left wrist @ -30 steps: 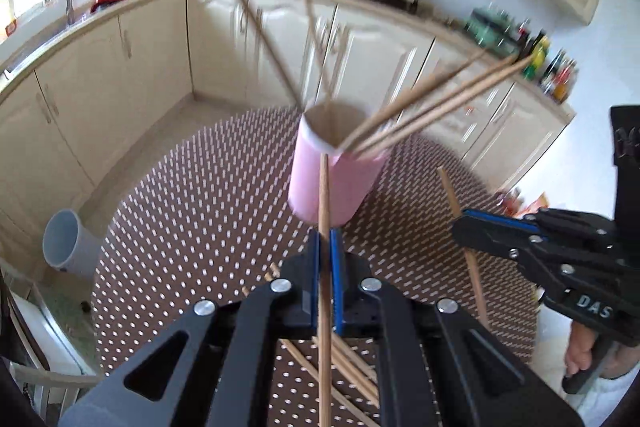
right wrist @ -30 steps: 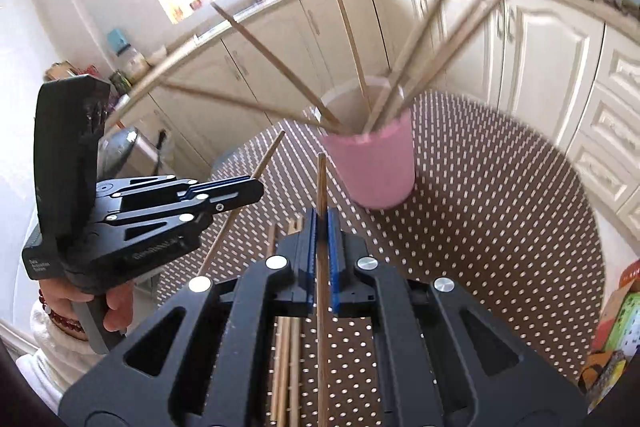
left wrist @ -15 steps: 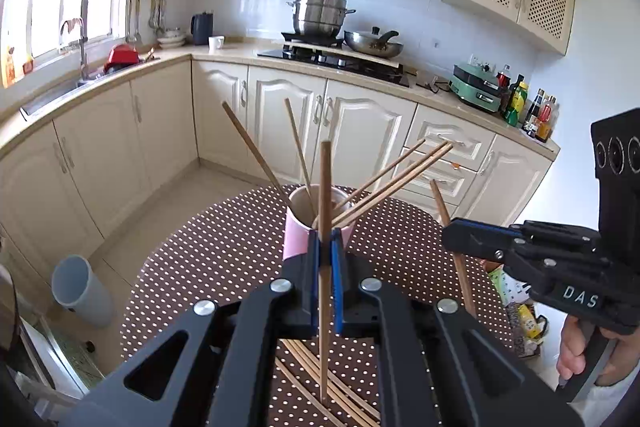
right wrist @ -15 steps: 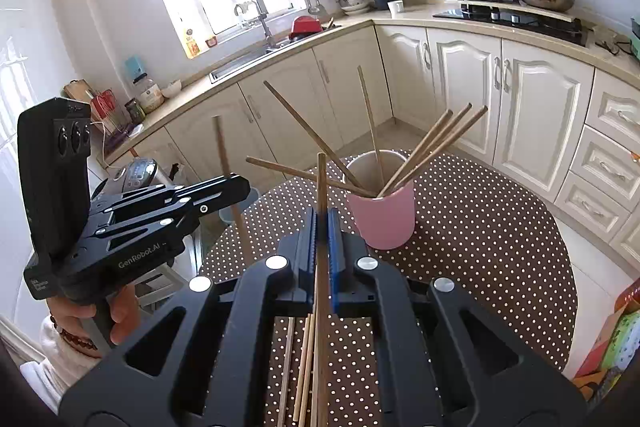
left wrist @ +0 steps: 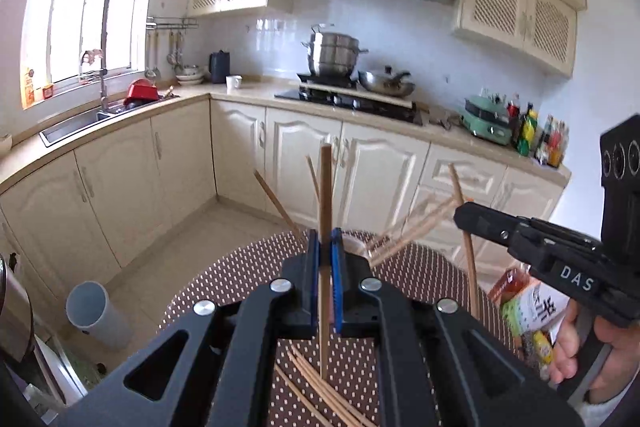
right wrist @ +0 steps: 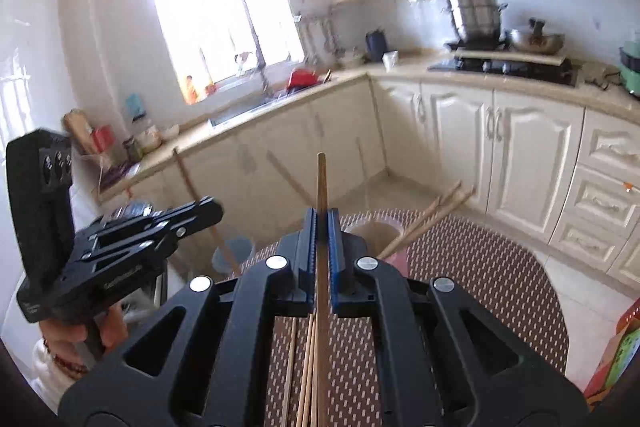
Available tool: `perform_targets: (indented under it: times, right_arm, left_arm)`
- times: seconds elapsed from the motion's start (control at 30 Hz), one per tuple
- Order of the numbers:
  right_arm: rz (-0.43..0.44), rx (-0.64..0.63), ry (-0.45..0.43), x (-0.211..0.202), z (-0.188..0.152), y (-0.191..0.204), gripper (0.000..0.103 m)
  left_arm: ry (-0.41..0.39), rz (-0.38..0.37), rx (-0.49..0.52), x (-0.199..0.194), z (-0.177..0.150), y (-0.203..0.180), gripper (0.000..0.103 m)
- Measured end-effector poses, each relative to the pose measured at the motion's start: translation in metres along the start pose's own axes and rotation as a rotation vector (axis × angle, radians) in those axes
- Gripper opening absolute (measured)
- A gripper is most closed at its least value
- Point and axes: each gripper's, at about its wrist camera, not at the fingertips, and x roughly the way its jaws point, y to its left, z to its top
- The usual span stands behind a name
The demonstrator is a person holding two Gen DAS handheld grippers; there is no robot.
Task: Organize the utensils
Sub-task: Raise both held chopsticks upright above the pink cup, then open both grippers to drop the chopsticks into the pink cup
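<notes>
Both in carry step: left gripper and right gripper each clamped on a chopstick. Next: tip into pink cup at 1 o'clock, release.

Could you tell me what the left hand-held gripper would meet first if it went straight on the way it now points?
Probably the pink cup of chopsticks, just beyond the left hand-held gripper; depth is unclear.
</notes>
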Motion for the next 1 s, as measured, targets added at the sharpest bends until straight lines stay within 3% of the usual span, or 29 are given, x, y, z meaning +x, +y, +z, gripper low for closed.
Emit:
perform_targets:
  times: [0.27, 0.53, 0.77, 1.0]
  right_arm:
    - [-0.056, -0.043, -0.231, 0.020, 0.030, 0.008, 0.006]
    - [-0.135, -0.050, -0.387, 0.051, 0.040, -0.005, 0.006]
    - [-0.160, -0.094, -0.471, 0.067, 0.043, -0.002, 0.006]
    - [-0.169, -0.138, -0.469, 0.082, 0.029, -0.004, 0.006]
  left_arm:
    - [-0.102, 0.002, -0.059, 0.005, 0.033, 0.019, 0.006]
    - [-0.168, -0.046, -0.136, 0.022, 0.050, 0.034, 0.006]
    - [-0.201, -0.063, -0.138, 0.043, 0.057, 0.032, 0.006]
    - [-0.143, -0.083, -0.124, 0.078, 0.042, 0.027, 0.006]
